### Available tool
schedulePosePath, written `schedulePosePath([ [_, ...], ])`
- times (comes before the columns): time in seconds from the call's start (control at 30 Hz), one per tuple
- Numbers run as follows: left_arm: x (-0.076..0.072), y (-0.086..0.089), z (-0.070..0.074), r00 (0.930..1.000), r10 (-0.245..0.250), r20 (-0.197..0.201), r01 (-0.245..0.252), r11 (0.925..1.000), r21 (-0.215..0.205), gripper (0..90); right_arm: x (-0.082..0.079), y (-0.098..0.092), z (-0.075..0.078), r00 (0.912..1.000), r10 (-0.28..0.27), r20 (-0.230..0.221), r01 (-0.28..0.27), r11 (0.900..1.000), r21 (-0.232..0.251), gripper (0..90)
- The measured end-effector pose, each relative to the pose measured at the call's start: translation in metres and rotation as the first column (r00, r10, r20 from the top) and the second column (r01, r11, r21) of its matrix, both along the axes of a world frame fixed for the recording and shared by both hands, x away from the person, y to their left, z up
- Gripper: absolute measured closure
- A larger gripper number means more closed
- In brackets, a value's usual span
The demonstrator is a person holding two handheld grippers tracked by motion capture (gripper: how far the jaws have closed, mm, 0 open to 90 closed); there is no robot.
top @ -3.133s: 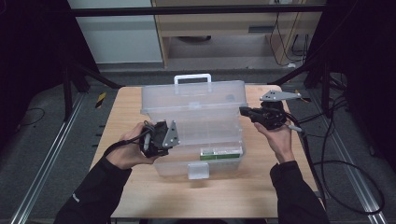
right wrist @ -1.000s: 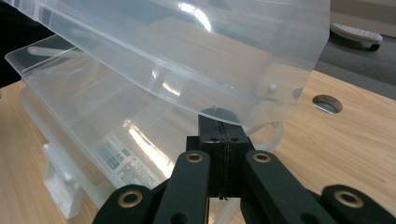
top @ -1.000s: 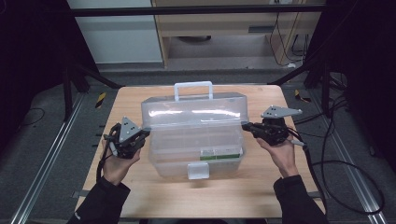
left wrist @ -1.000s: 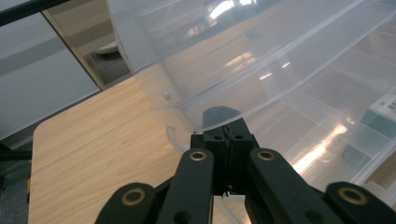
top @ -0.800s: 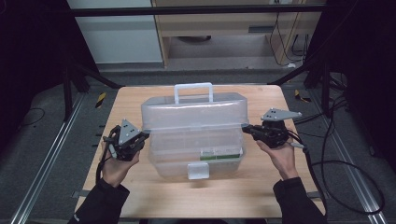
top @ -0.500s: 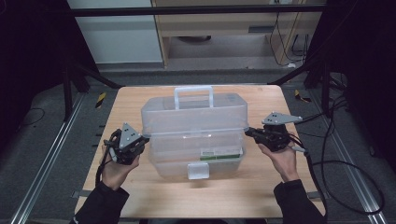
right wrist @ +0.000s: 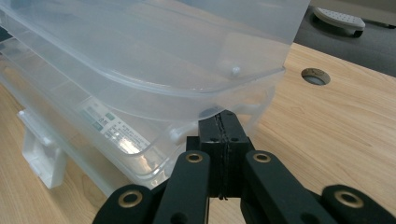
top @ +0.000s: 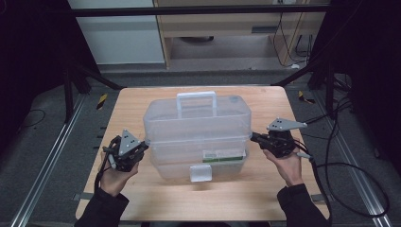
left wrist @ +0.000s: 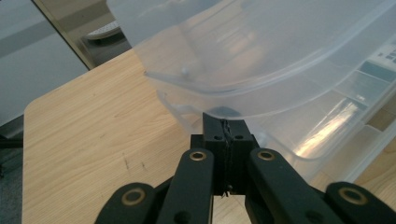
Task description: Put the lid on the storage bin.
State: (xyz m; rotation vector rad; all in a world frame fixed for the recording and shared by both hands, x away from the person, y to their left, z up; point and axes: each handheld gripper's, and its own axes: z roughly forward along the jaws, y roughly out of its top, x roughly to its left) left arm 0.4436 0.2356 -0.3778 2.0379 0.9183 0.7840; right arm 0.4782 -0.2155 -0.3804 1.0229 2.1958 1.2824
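A clear plastic storage box (top: 198, 158) stands mid-table, its domed lid (top: 196, 116) with a white handle (top: 196, 97) held slightly above the base. My left gripper (top: 144, 146) is shut at the box's left end. Its joined tips sit under the lid's rim (left wrist: 219, 109), with nothing between the jaws (left wrist: 226, 123). At the right end my right gripper (top: 253, 137) is shut too, and its tips (right wrist: 223, 116) touch the underside of the lid's edge (right wrist: 210, 95). A white front latch (top: 200, 172) hangs from the base.
The wooden table (top: 137, 101) has bare room on both sides of the box and a round cable hole (right wrist: 315, 76) at the right. A green-and-white label (right wrist: 112, 126) lies inside the base. Cables trail on the floor at the right (top: 350, 165).
The lid, tilted well open three seconds ago, has swung down over the base. Both grippers moved outward to the box's ends and sank with the lid's rim.
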Motion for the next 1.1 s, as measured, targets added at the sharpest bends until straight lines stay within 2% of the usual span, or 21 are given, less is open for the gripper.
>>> schedulePosePath([
  [0.27, 0.001, 0.006, -0.003, 0.9997, 0.016, -0.016, -0.016, 0.9999, 0.005, 89.2, -0.003, 0.0, -0.004, 1.0, -0.004, -0.005, 0.004, 1.0, -0.015, 90.0],
  [0.4, 0.003, 0.007, -0.004, 0.9998, 0.018, -0.01, -0.018, 0.9998, 0.01, 89.1, -0.003, -0.002, -0.006, 0.9998, -0.012, -0.015, 0.011, 1.0, -0.028, 90.0],
  [0.43, 0.002, 0.007, -0.005, 0.9993, 0.027, -0.024, -0.027, 0.9996, 0.01, 89.2, -0.004, -0.002, -0.007, 0.9997, -0.015, -0.021, 0.015, 1.0, -0.026, 90.0],
  [0.5, 0.003, 0.008, -0.006, 0.9995, 0.027, -0.016, -0.026, 0.9996, 0.012, 89.2, -0.003, -0.003, -0.009, 0.9996, -0.013, -0.027, 0.012, 1.0, -0.029, 90.0],
  [0.53, 0.003, 0.008, -0.006, 0.999, 0.033, -0.031, -0.033, 0.9994, 0.01, 89.2, -0.003, -0.004, -0.01, 0.9993, -0.014, -0.034, 0.013, 0.999, -0.035, 90.0],
  [0.57, 0.004, 0.009, -0.007, 0.9989, 0.034, -0.032, -0.034, 0.9994, 0.011, 89.2, -0.003, -0.004, -0.012, 0.9991, -0.017, -0.039, 0.016, 0.999, -0.043, 90.0],
  [0.67, 0.005, 0.01, -0.009, 0.9984, 0.042, -0.039, -0.042, 0.999, 0.017, 89.1, -0.004, -0.005, -0.013, 0.9989, -0.012, -0.046, 0.011, 1.0, -0.026, 90.0],
  [0.7, 0.006, 0.011, -0.01, 0.998, 0.047, -0.043, -0.046, 0.9988, 0.015, 89.1, -0.004, -0.004, -0.013, 0.9991, -0.014, -0.039, 0.012, 0.999, -0.038, 90.0],
  [0.77, 0.007, 0.014, -0.012, 0.9972, 0.059, -0.047, -0.058, 0.9982, 0.014, 89.1, -0.003, -0.004, -0.014, 0.9991, -0.023, -0.036, 0.021, 0.998, -0.059, 90.0],
  [0.97, 0.011, 0.023, -0.019, 0.9937, 0.096, -0.058, -0.096, 0.9954, 0.002, 87.9, -0.001, -0.013, -0.022, 0.9942, -0.103, -0.031, 0.099, 0.99, -0.099, 87.4],
  [1.1, 0.015, 0.031, -0.025, 0.9897, 0.124, -0.072, -0.125, 0.9921, -0.006, 84.4, 0.001, -0.022, -0.031, 0.989, -0.142, -0.039, 0.138, 0.985, -0.103, 82.5],
])
